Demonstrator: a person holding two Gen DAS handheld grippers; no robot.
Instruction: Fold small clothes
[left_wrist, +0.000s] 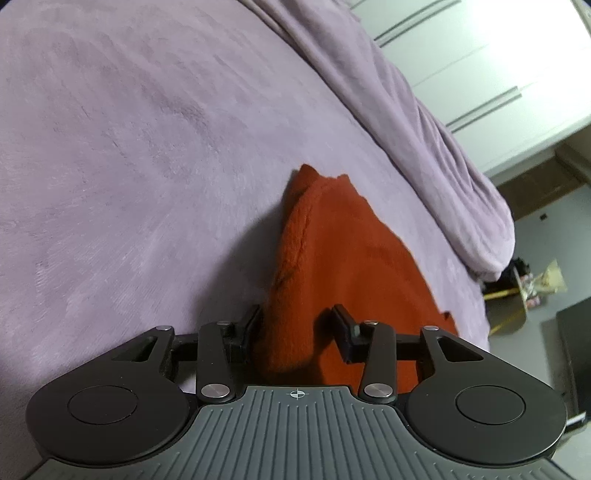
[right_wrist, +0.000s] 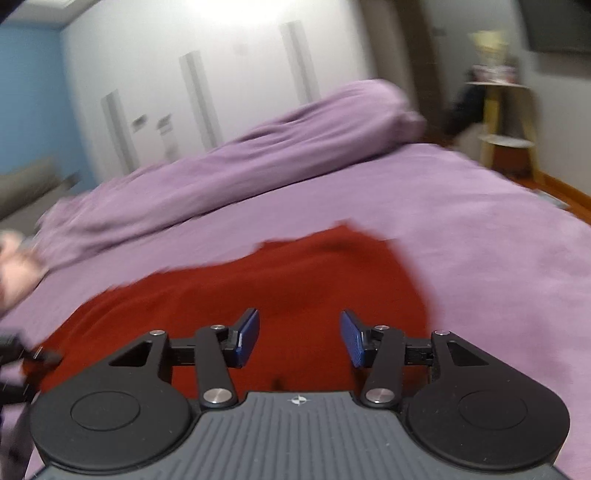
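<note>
A rust-red garment (right_wrist: 258, 291) lies spread on a purple-covered bed (right_wrist: 480, 236), near a rolled purple duvet (right_wrist: 258, 162) along the bed's far edge. The left gripper (left_wrist: 295, 328) has a raised fold of the cloth bunched between its parted jaws; whether they pinch it cannot be told. The right gripper (right_wrist: 299, 338) hovers over the garment, blue pads (right_wrist: 246, 338) spread wide and holding nothing.

Fuzzy matt red cloth garment (left_wrist: 332, 251), soft brushed lilac bedsheet (left_wrist: 129, 147)
</note>
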